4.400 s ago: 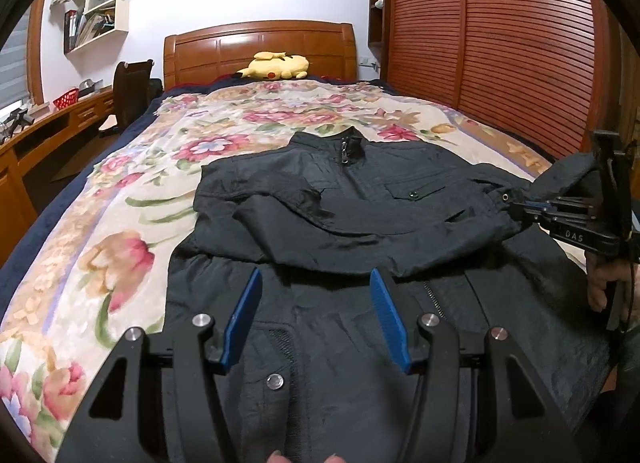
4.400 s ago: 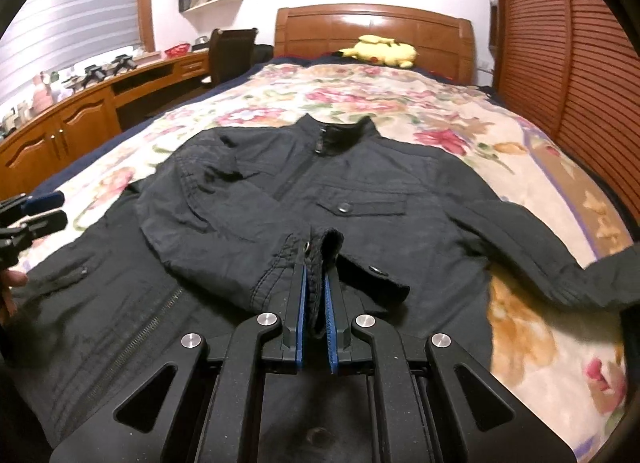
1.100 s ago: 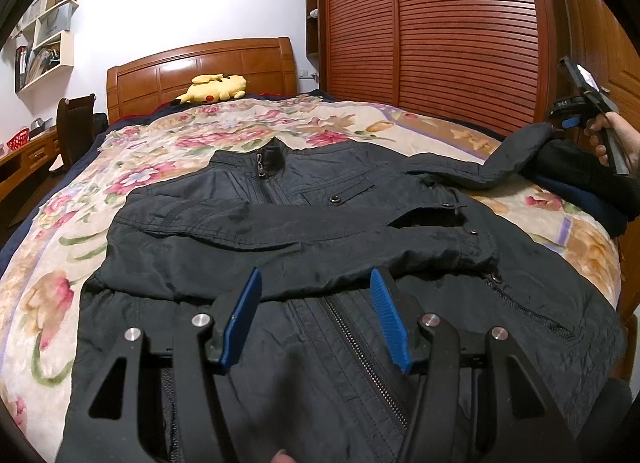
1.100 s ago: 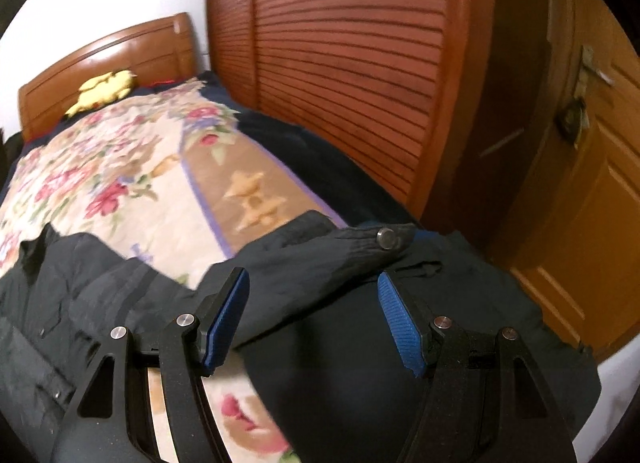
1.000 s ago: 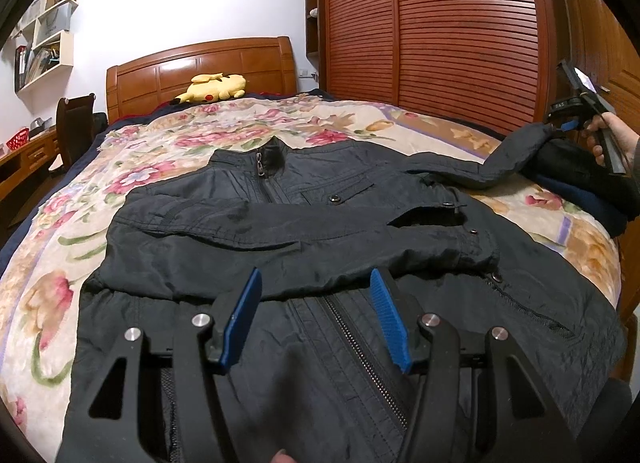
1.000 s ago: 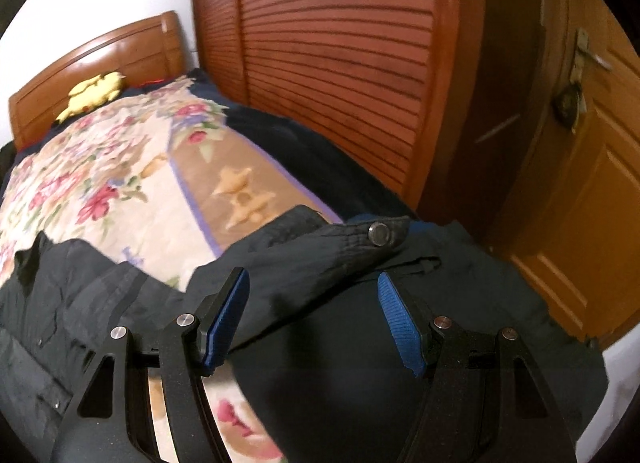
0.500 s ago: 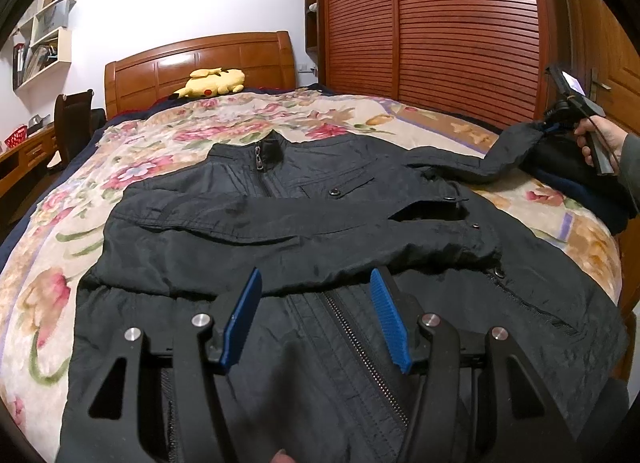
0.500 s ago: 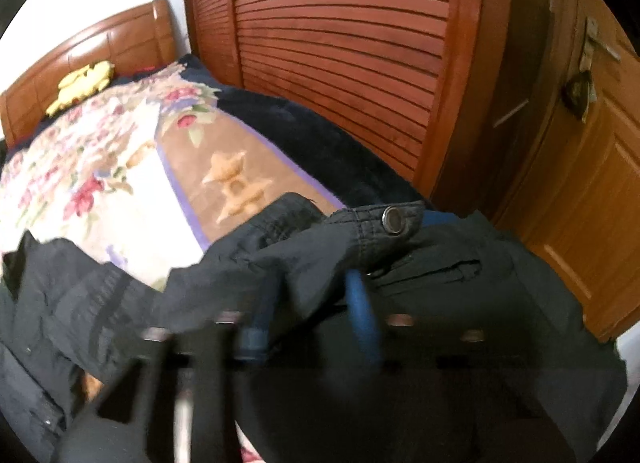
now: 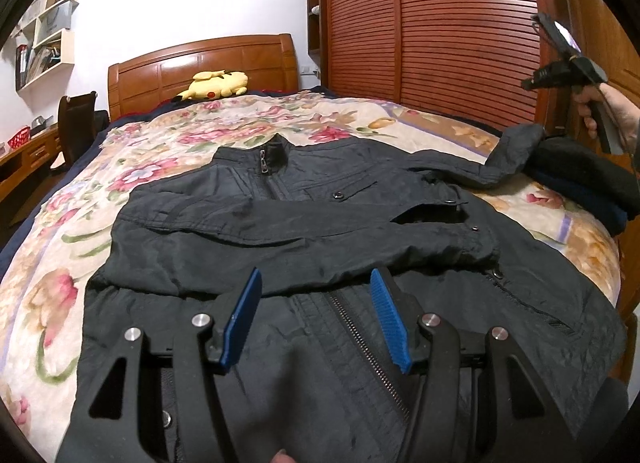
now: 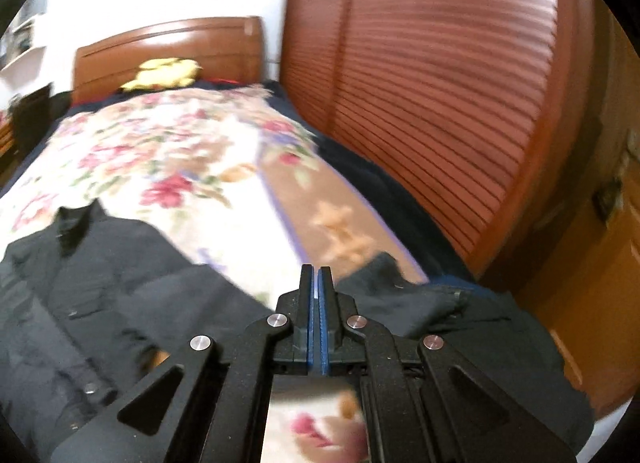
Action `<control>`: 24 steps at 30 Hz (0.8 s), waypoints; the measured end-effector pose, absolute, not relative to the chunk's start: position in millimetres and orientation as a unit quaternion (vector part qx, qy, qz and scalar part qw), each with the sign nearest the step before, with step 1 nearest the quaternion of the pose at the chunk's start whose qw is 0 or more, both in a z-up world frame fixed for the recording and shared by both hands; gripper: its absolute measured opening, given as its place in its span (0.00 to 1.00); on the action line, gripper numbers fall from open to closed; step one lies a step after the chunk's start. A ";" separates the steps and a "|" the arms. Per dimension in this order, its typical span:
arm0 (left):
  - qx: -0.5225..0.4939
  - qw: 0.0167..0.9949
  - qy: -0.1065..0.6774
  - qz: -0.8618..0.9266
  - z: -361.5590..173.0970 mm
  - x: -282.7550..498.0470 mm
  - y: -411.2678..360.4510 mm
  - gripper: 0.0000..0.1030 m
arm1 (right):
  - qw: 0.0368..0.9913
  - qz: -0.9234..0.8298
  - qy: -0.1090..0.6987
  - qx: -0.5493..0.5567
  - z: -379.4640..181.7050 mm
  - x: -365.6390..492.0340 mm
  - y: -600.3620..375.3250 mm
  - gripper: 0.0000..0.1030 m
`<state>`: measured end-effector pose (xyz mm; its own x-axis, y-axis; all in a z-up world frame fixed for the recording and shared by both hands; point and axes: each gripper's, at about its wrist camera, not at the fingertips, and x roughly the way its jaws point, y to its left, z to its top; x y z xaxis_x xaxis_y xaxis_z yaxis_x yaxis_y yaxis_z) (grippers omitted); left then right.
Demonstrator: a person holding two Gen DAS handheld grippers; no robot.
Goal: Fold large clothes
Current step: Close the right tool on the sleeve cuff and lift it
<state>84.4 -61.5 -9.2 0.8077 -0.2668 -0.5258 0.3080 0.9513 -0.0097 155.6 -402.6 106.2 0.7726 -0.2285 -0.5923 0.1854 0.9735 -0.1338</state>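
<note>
- The black jacket [image 9: 304,223] lies face up on the floral bed [image 9: 168,135]; one sleeve is already folded across the chest, while the other sleeve [image 9: 516,147] trails toward the wardrobe side.
- The right gripper [image 10: 319,283] hovers above that cuff, jaws pressed together on nothing; I judge it should reopen, lower and pinch the cuff squarely.
- The left gripper [image 9: 316,315] waits half open over the hem, holding nothing.

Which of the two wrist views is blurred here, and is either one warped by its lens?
Left wrist view: sharp; jacket zipper and snaps read clearly, though the wardrobe slats bow from fisheye distortion. Right wrist view: motion-smeared across the floral bedspread and plush toy, while the right gripper itself stays crisp; same barrel warp, dark corners.
</note>
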 end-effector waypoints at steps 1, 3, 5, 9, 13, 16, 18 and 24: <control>0.036 0.950 0.272 -0.151 -8.3 83.7 -59.9 0.54 | 0.943 -0.101 0.316 -0.039 108.6 154.5 -392.3 0.00; 0.033 0.950 0.271 -0.151 -6.6 82.1 -55.3 0.54 | 0.947 -0.081 0.308 -0.052 113.7 151.0 -368.9 0.00; 0.033 0.951 0.269 -0.148 -5.3 80.0 -51.1 0.54 | 0.946 -0.071 0.307 -0.070 114.2 150.9 -350.3 0.00; 0.032 0.951 0.271 -0.146 -6.2 76.8 -43.3 0.54 | 0.942 -0.097 0.315 -0.056 107.2 159.8 -357.6 0.00; 0.029 0.950 0.274 -0.150 -7.2 76.6 -41.0 0.54 | 0.932 -0.137 0.334 -0.019 92.9 166.5 -394.2 0.62; 0.032 0.949 0.276 -0.151 -8.5 77.6 -42.5 0.54 | 0.920 -0.195 0.339 0.004 77.3 169.1 -430.7 0.72; 0.036 0.948 0.278 -0.150 -10.4 78.8 -45.1 0.54 | 0.913 -0.214 0.348 0.019 68.1 171.8 -450.1 0.72; 0.051 0.946 0.282 -0.149 -14.4 81.8 -54.5 0.54 | 0.894 -0.231 0.373 0.090 39.3 178.8 -499.8 0.72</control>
<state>81.8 -54.5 -14.4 0.7963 -0.2526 -0.5497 0.3106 0.9505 0.0131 178.8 -499.8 39.3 0.6151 -0.3464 -0.7083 0.4812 0.8766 -0.0108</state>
